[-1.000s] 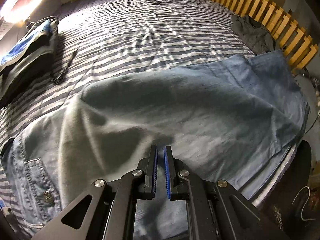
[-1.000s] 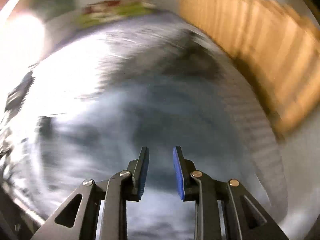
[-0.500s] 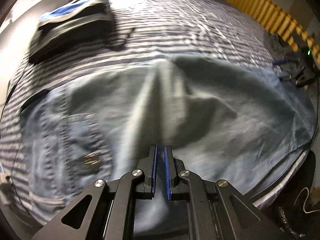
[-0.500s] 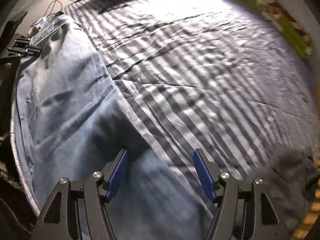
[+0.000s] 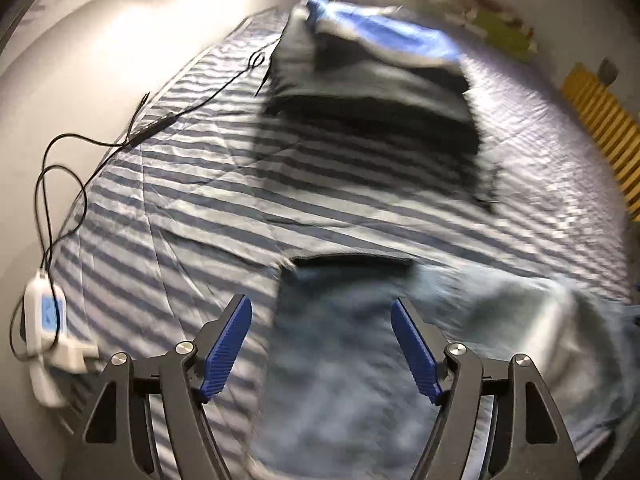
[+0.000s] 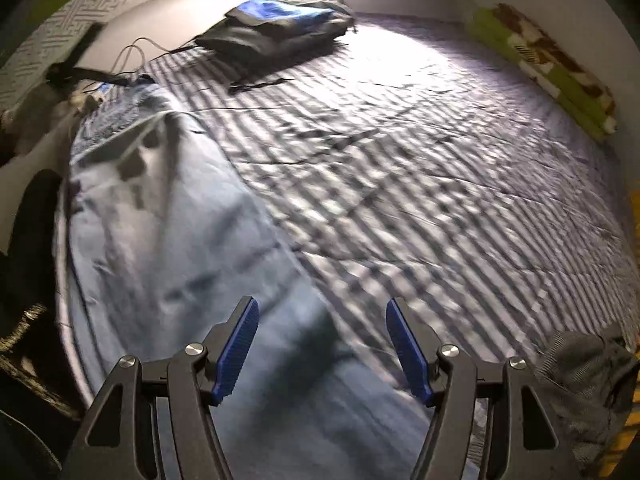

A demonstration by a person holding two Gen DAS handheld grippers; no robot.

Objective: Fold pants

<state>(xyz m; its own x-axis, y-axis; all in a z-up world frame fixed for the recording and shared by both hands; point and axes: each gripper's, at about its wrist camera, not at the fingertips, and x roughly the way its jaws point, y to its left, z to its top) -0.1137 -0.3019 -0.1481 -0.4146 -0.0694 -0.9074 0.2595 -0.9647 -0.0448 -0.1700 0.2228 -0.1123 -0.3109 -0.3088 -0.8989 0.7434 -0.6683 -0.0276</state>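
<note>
Light blue denim pants (image 6: 168, 248) lie flat along the near edge of the striped bed (image 6: 420, 168). In the right wrist view they stretch from the gripper away to the left. My right gripper (image 6: 322, 346) is open, hovering over one end of the pants with nothing between its fingers. In the blurred left wrist view, my left gripper (image 5: 321, 344) is open above the pants' (image 5: 344, 344) other end, whose dark edge lies just ahead. Neither gripper holds cloth.
A stack of folded dark and blue clothes (image 5: 380, 76) (image 6: 276, 28) sits further up the bed. A black cable (image 5: 80, 152) with a white box (image 5: 44, 320) lies at the bed's left edge. A grey garment (image 6: 588, 384) lies at the right. Yellow slats (image 5: 600, 120) border the far side.
My left gripper has opened and let go of the pants, swinging left toward the end of the pants. The right gripper stays open and has shifted slightly along the pants.
</note>
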